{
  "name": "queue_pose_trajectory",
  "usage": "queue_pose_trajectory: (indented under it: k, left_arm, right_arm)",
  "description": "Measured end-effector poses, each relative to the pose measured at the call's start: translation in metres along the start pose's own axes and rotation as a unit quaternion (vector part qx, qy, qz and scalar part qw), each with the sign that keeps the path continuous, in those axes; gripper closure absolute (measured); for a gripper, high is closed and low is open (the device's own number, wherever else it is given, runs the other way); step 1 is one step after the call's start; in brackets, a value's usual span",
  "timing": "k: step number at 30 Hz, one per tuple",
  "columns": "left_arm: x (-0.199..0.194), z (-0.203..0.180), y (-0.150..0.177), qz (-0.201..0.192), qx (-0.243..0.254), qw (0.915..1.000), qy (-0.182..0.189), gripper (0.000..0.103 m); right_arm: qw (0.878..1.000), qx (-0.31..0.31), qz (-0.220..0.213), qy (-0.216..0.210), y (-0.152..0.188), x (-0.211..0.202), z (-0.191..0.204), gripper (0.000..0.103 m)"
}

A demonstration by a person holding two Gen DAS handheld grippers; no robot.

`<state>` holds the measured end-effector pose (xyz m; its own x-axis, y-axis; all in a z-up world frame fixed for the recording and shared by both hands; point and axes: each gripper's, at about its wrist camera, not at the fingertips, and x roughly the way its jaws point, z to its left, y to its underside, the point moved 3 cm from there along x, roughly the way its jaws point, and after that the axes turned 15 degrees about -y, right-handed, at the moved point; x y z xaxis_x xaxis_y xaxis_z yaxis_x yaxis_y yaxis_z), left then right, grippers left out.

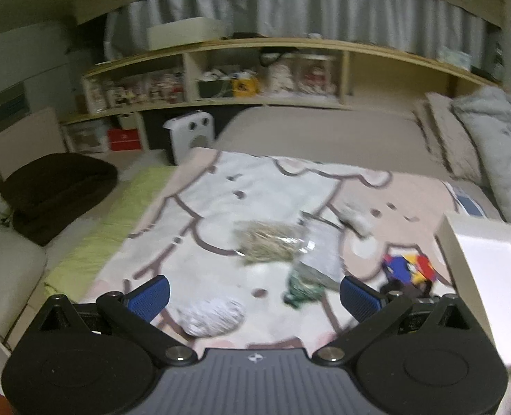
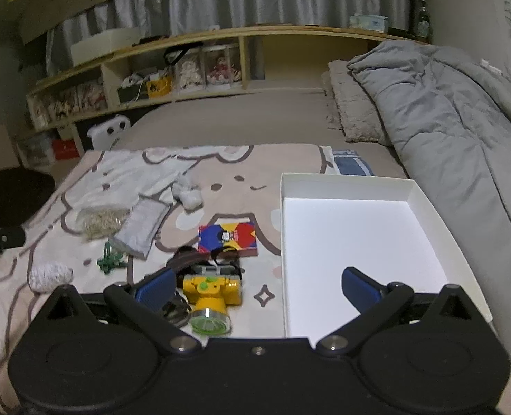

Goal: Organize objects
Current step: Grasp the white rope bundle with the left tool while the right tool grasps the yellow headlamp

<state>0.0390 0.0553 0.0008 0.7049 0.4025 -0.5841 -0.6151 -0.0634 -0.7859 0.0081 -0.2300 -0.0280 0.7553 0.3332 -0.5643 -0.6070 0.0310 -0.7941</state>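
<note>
A cartoon blanket (image 2: 231,173) covers the bed. On it lie a yellow toy camera (image 2: 211,294), a colourful card box (image 2: 227,238), a grey pouch (image 2: 141,224), a bag of straw-like bits (image 2: 100,223), a green clip (image 2: 108,262), a white yarn ball (image 2: 49,276) and a white fluffy piece (image 2: 188,193). An empty white tray (image 2: 352,231) sits to the right. My right gripper (image 2: 258,290) is open above the tray's left wall, beside the camera. My left gripper (image 1: 255,297) is open, empty, above the yarn ball (image 1: 214,316), green clip (image 1: 302,290), straw bag (image 1: 269,240) and card box (image 1: 409,268).
A grey duvet (image 2: 462,121) and pillow (image 2: 352,114) lie on the right of the bed. A wooden shelf (image 2: 186,79) with boxes runs along the far wall. A dark cushion (image 1: 58,190) and a white heater (image 1: 191,135) stand to the left. The tray also shows in the left wrist view (image 1: 486,276).
</note>
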Motion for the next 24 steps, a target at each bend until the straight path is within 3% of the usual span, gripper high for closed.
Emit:
queue_pose_trajectory:
  k: [12, 19, 24]
  left_arm:
    - [0.044, 0.055, -0.026, 0.029, -0.057, 0.9969, -0.047, 0.000]
    - [0.075, 0.058, -0.024, 0.056, -0.046, 0.9958, -0.056, 0.000]
    - [0.098, 0.052, -0.014, 0.102, -0.048, 0.9924, -0.048, 0.004]
  right_arm:
    - [0.999, 0.042, -0.024, -0.004, -0.019, 0.013, -0.004, 0.000]
    - [0.999, 0.039, -0.035, -0.003, -0.048, 0.034, 0.001, 0.000]
    - [0.998, 0.025, -0.044, -0.023, -0.058, 0.060, 0.006, 0.000]
